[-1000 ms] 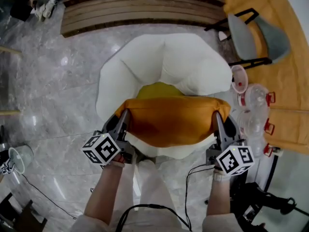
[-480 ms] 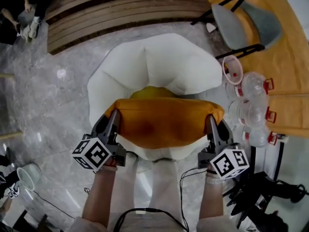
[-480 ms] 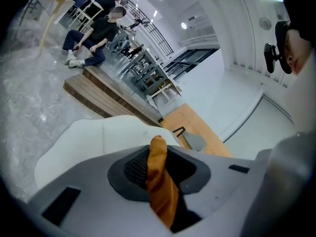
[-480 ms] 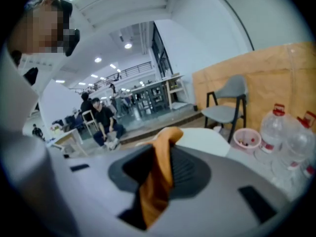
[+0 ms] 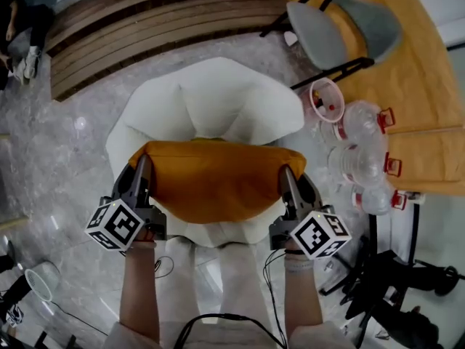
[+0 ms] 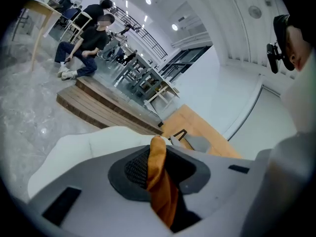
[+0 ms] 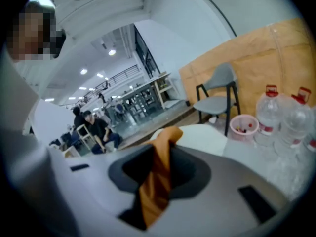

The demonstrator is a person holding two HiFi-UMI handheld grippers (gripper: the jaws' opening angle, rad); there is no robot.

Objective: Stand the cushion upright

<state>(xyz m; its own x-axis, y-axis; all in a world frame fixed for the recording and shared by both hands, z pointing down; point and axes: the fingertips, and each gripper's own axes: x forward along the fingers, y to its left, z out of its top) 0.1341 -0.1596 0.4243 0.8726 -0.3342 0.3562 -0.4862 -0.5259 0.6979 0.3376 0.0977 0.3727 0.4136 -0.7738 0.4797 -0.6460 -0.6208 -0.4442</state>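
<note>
**Both grippers clamped on the cushion's ends, over the armchair**

The left gripper [image 5: 139,171] was closed on orange fabric – its own view showed a fold of cloth pinched between the jaws, running up past the pads. The right gripper [image 5: 289,180] gripped the opposite end the same way, with a bunched strip of the same cloth caught between its jaws. Neither was empty.

Between them the orange cushion [image 5: 218,182] hung stretched side to side, its broad face turned toward the head camera, over the front part of the white armchair [image 5: 218,97]. It looked lifted off the seat rather than resting on it, though the contact underneath was hidden. Holding both ends at once probably served to keep the soft body from folding and to let it be tipped as one piece – the chair's back, just beyond the cushion, seemed the likely support for standing it on edge. That step was not yet done.

To the right of the armchair stood a pink cup [image 5: 325,100] and clear water bottles [image 5: 362,126], with a grey chair [image 5: 341,35] beyond them; behind the armchair lay a wooden platform [image 5: 145,20], and marble floor [image 5: 58,144] spread to its left.
</note>
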